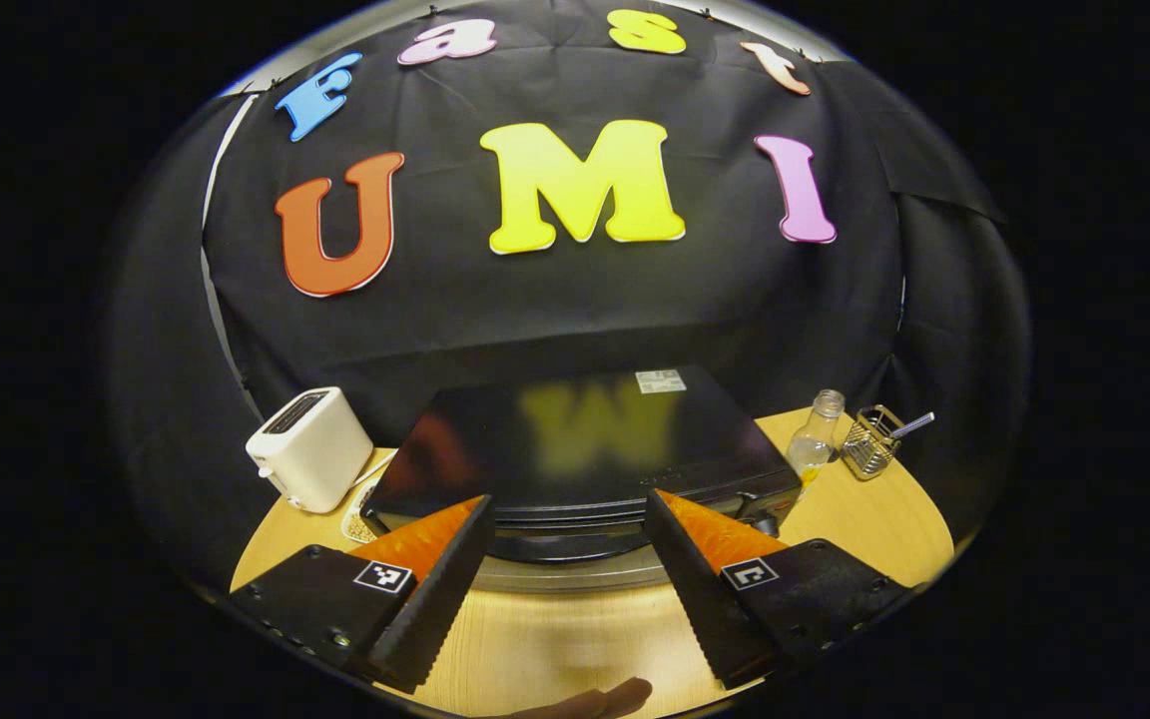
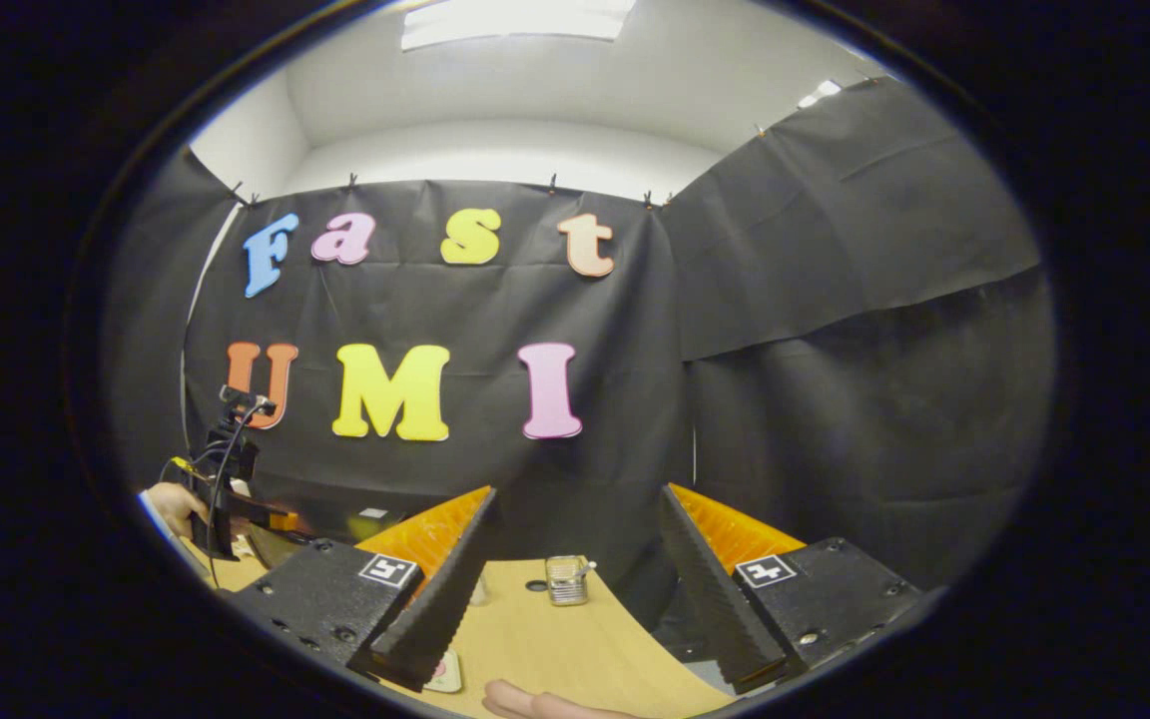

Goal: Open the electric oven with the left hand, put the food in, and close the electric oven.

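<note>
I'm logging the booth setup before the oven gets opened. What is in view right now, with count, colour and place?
electric oven: 1, black, middle of table, ahead of left tongs
toaster: 1, white, left of oven
bottle: 1, clear glass, right of oven
wire basket: 1, metal, right of bottle
table: 1, light wood, round
left tongs: 1, black and orange, open, over table before oven
right tongs: 1, black and orange, open, above table edge
hand: 1, holding the left tongs' rig at far left, right gripper view
</note>
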The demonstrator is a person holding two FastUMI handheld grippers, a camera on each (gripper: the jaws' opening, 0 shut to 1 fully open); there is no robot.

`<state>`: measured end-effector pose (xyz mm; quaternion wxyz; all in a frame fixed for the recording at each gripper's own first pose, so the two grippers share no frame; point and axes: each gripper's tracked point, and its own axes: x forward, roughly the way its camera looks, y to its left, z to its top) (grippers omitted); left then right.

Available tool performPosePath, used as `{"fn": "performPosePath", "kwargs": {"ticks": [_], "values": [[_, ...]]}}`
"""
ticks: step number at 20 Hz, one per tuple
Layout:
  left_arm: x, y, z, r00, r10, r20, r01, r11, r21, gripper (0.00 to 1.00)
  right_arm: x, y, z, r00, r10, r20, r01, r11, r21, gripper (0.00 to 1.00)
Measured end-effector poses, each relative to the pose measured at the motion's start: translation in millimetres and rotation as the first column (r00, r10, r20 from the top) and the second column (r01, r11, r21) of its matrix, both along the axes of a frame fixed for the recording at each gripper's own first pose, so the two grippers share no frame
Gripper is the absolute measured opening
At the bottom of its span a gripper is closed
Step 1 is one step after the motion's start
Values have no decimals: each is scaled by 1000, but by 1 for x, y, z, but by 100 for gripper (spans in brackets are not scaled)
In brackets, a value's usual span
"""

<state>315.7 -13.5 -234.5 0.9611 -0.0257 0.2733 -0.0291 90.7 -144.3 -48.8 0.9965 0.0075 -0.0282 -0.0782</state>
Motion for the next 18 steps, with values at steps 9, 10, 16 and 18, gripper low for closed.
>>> {"fn": "performPosePath", "kwargs": {"ticks": [9,10,16,18], "values": [[12,-4,-27,997,4,-77,-9,998,-68,97,1,2,-8,999,31,-21,-31,1000,-5,100],[12,-3,-27,997,3,-72,-8,998,-68,95,-1,3,-7,999,35,-27,-35,999,-3,100],[0,-2,-26,998,-7,-68,2,998,-69,96,-13,4,-4,999,24,-37,-24,1000,-4,100],[-11,-1,-27,998,-10,-59,7,998,-56,96,-19,7,-5,999,30,-45,-30,1000,-6,100]]}}
